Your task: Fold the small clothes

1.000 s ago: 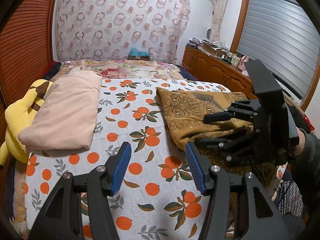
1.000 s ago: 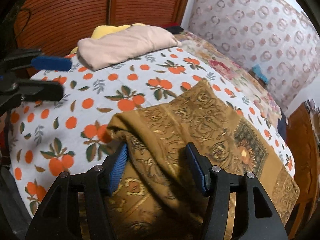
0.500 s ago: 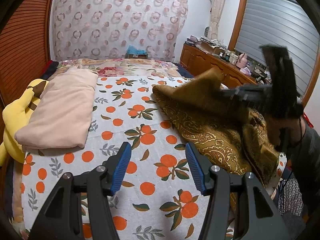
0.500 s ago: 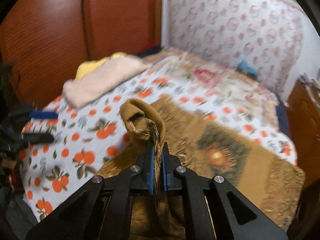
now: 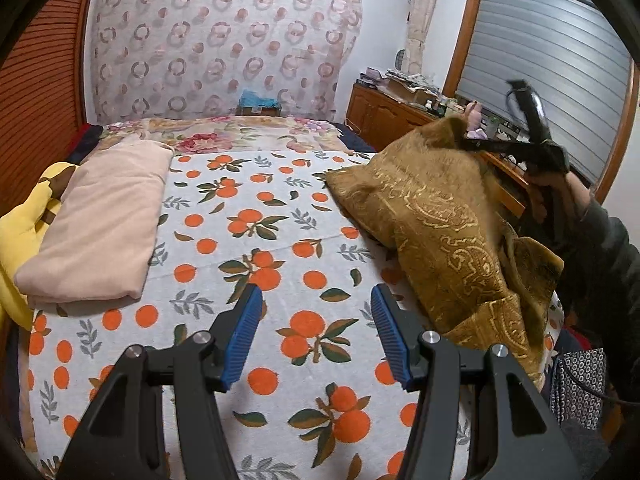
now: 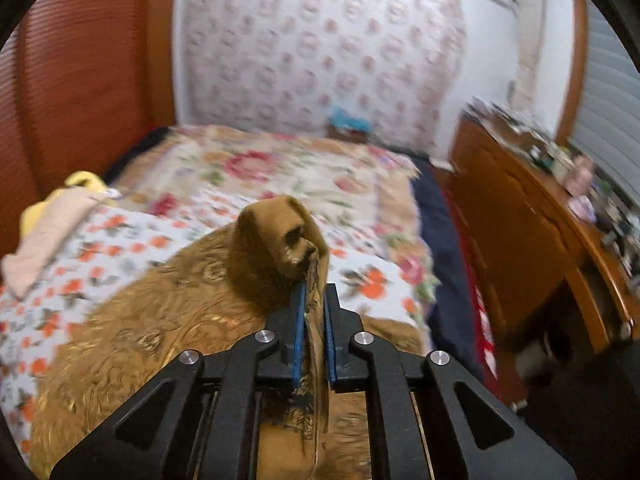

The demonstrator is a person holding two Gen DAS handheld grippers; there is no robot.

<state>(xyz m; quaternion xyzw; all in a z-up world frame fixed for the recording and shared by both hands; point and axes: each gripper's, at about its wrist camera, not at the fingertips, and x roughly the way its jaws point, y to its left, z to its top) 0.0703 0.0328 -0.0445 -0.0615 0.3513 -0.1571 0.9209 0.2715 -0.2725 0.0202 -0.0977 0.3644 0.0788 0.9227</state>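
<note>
A brown cloth with a gold pattern (image 5: 436, 220) lies on the right side of the bed, one corner lifted high. My right gripper (image 6: 313, 300) is shut on that corner, and the cloth (image 6: 160, 320) drapes down from it onto the bedspread. In the left wrist view the right gripper (image 5: 472, 142) holds the corner up at the right. My left gripper (image 5: 316, 332) is open and empty, low over the orange-print bedspread (image 5: 256, 248), left of the cloth.
A folded pink cloth (image 5: 104, 220) lies on the bed's left side beside a yellow plush toy (image 5: 20, 228). A wooden dresser (image 5: 400, 116) with clutter stands along the right wall. A curtain (image 5: 220, 40) hangs behind the bed.
My right gripper closed on the cloth's corner and lifted it up and to the right, pulling the cloth off the bed. My left gripper stayed open and hardly moved.
</note>
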